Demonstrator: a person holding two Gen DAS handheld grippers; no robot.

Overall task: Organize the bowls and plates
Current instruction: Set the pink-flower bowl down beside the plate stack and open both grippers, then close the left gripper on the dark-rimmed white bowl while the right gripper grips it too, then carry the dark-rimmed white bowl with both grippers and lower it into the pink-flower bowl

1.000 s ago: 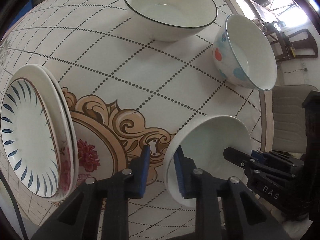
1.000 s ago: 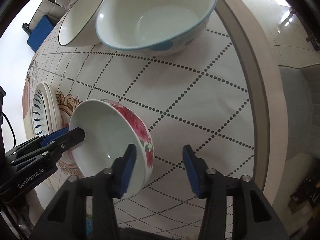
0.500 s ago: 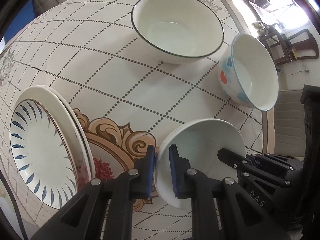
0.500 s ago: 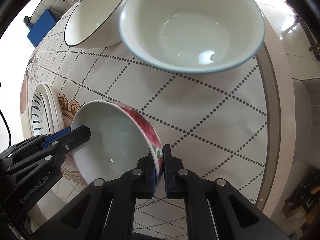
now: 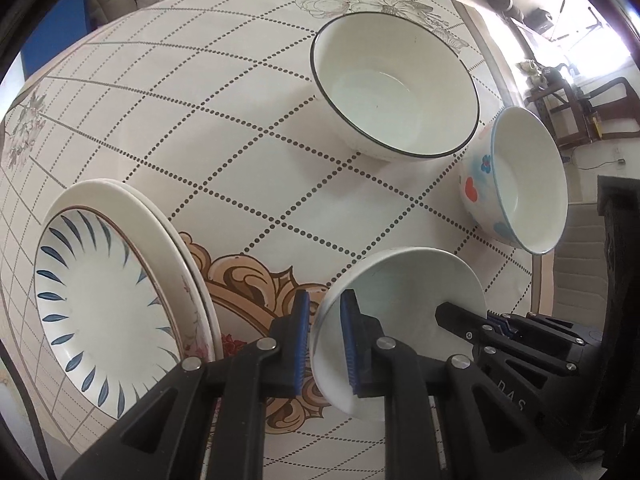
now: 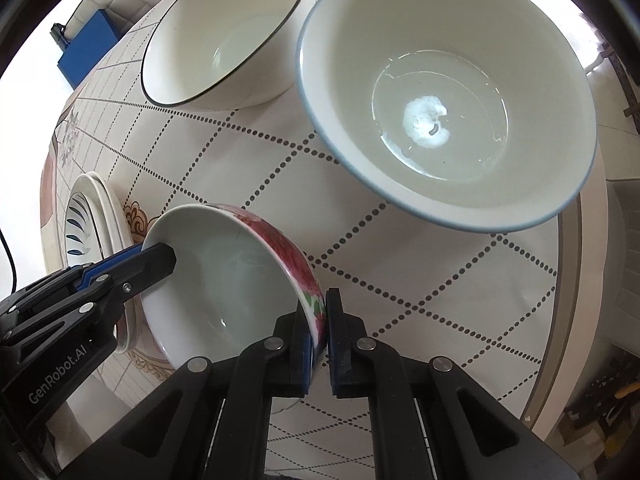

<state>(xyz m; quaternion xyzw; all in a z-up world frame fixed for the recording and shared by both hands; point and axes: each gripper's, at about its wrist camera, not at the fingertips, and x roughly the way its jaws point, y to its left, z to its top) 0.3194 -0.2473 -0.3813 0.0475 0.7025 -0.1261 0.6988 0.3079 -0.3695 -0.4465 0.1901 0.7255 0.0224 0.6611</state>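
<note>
A small white bowl with red flowers outside [image 6: 224,280] is held off the table by both grippers; it also shows in the left wrist view [image 5: 404,300]. My left gripper [image 5: 324,340] is shut on its left rim. My right gripper [image 6: 319,336] is shut on its right rim. A blue-rimmed bowl with coloured hearts [image 5: 516,184] stands at the right, large in the right wrist view [image 6: 444,104]. A bigger black-rimmed white bowl [image 5: 396,88] stands behind it [image 6: 224,36]. Stacked plates, the top one with blue leaf marks [image 5: 108,296], lie at the left.
The round table [image 5: 200,112] has a dotted-grid cloth with a floral medallion. Its edge runs close on the right [image 6: 576,280]. A grey chair [image 5: 580,256] stands beyond it. A blue box [image 6: 88,48] sits past the far side.
Both grippers closed on the flowered bowl's opposite rims and lifted it off the table. It has moved toward the blue-rimmed bowl.
</note>
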